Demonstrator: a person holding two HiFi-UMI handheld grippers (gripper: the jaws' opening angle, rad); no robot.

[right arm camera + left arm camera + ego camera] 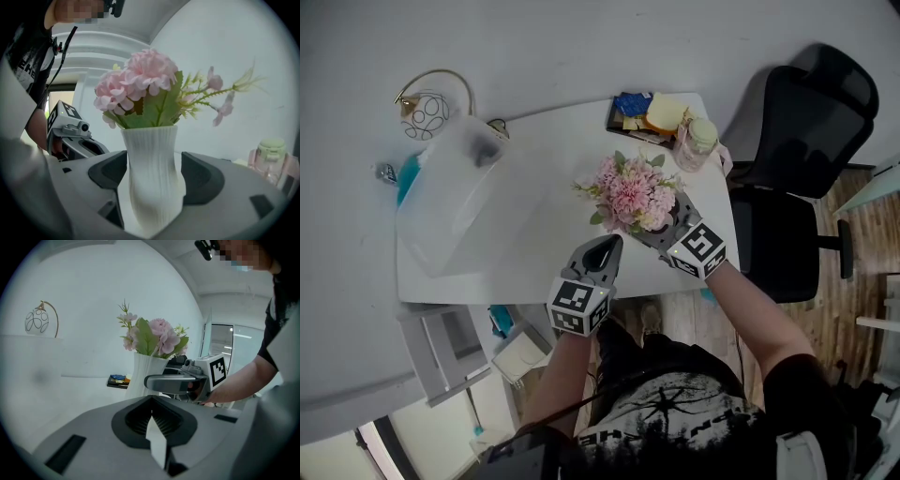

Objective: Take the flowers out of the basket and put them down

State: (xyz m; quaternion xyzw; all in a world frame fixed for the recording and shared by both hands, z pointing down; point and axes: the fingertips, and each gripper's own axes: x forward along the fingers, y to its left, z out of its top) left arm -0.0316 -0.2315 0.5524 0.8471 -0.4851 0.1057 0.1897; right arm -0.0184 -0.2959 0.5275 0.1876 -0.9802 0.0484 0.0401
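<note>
Your right gripper [670, 225] has its two jaws closed on the sides of a white ribbed vase [152, 159], gripping it around the narrow lower body. The vase stands upright between the jaws, its long axis running straight up and down across your grip, and a bunch of pink flowers [630, 192] with green leaves spreads out of its mouth. In the head view the flowers sit over the right half of the white tabletop [534, 159], well apart from the translucent basket [450, 202] on the left half, so they appear to be out of it already. No view shows the vase's foot, so it is unclear whether it rests on the tabletop or hangs just above it. Your left gripper [602, 251] has its jaws together and holds nothing; it points at the vase from the near edge of the tabletop, close beside the right one. The put-down looks like a job for the right gripper alone: straight down, vase kept vertical. A bottle [696, 142] and some books [630, 111] stand near, toward the far right corner.
</note>
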